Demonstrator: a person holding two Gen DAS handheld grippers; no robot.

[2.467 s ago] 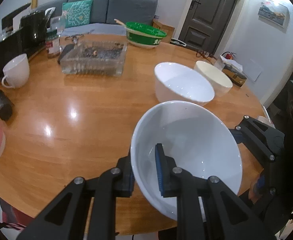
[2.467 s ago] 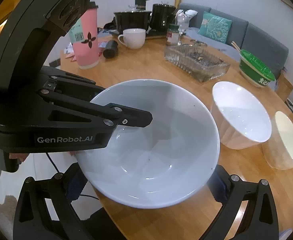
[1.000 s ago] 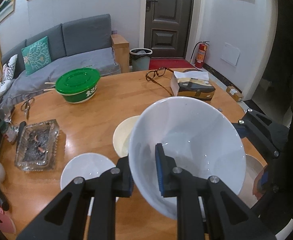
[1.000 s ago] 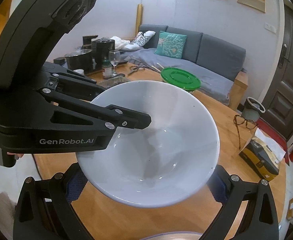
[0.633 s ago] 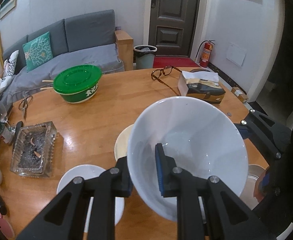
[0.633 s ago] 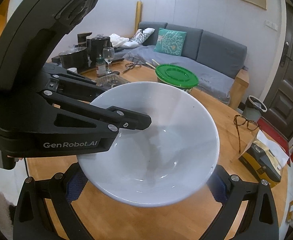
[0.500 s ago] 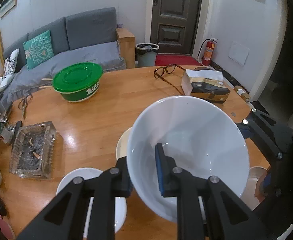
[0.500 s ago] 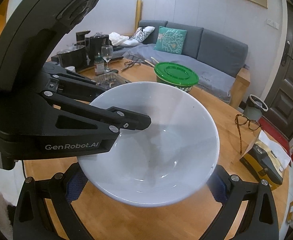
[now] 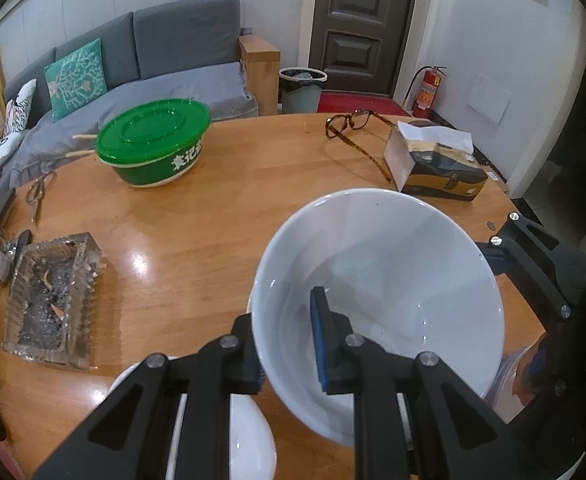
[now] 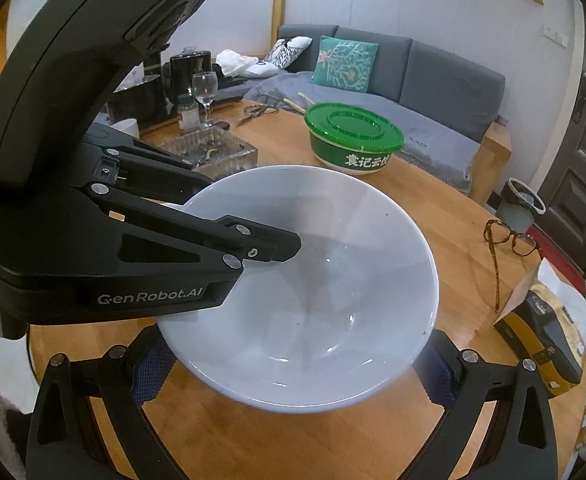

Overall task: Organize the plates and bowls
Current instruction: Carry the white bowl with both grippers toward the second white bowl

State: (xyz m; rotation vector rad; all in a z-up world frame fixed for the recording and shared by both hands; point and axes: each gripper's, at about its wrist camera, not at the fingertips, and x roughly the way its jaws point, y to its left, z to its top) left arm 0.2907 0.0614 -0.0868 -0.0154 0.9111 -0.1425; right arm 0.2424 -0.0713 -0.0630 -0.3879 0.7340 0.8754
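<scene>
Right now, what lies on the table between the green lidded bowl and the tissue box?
A pair of glasses lies between the green lidded bowl and the tissue box; otherwise bare table. The left wrist view shows it best.

Round wooden surface, glossy. In the left wrist view: green lidded bowl at 11 o'clock, chopsticks just beside it; glasses at 12 to 1 o'clock; tissue box at 1 to 2 o'clock; glass ashtray at 9 o'clock; scissors at 10 o'clock near the edge; white bowl at 6 to 7 o'clock. In the right wrist view a wine glass, a jar and a mug stand at the far left edge.
</scene>
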